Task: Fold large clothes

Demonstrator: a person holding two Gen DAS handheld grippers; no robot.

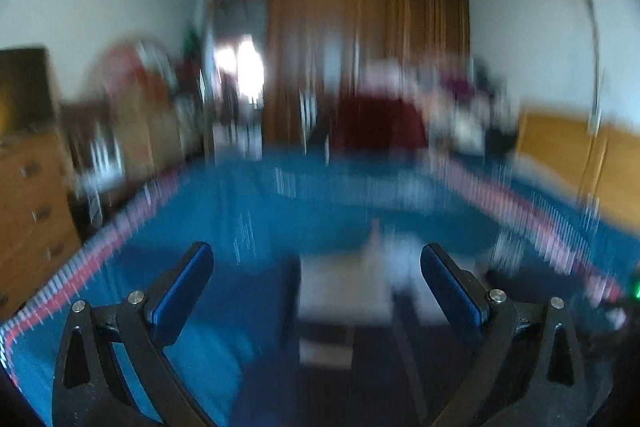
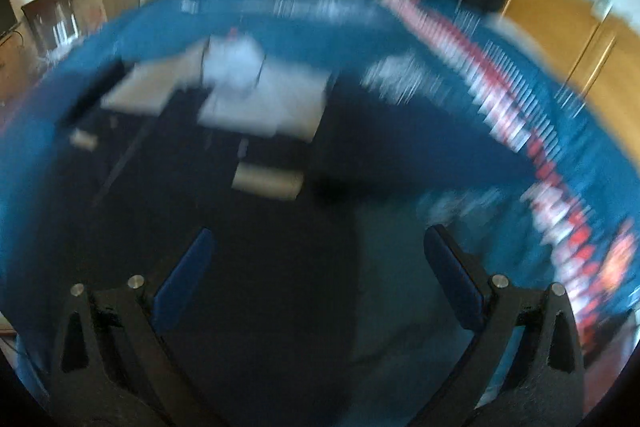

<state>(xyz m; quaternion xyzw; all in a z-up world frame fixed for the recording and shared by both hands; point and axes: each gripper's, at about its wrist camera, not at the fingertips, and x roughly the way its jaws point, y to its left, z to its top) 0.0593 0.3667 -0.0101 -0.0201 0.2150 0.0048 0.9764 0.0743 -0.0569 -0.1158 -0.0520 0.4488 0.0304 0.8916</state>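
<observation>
Both views are motion-blurred. A dark navy garment [image 2: 248, 259] with pale patches [image 2: 260, 103] lies spread on a blue bedspread [image 2: 300, 23]. In the left wrist view the same garment [image 1: 344, 379] shows its pale patches [image 1: 344, 291] just ahead of the fingers. My left gripper [image 1: 316, 267] is open above the garment's near end, with nothing between its blue pads. My right gripper [image 2: 320, 251] is open too and hangs over the dark cloth, holding nothing.
The bedspread has a red and white patterned border [image 2: 532, 131] along its right side. A wooden dresser [image 1: 28, 211] stands at the left, a wooden wardrobe [image 1: 360, 47] and a dark red chair [image 1: 376, 123] beyond the bed, and a wooden headboard [image 2: 560, 39] at the right.
</observation>
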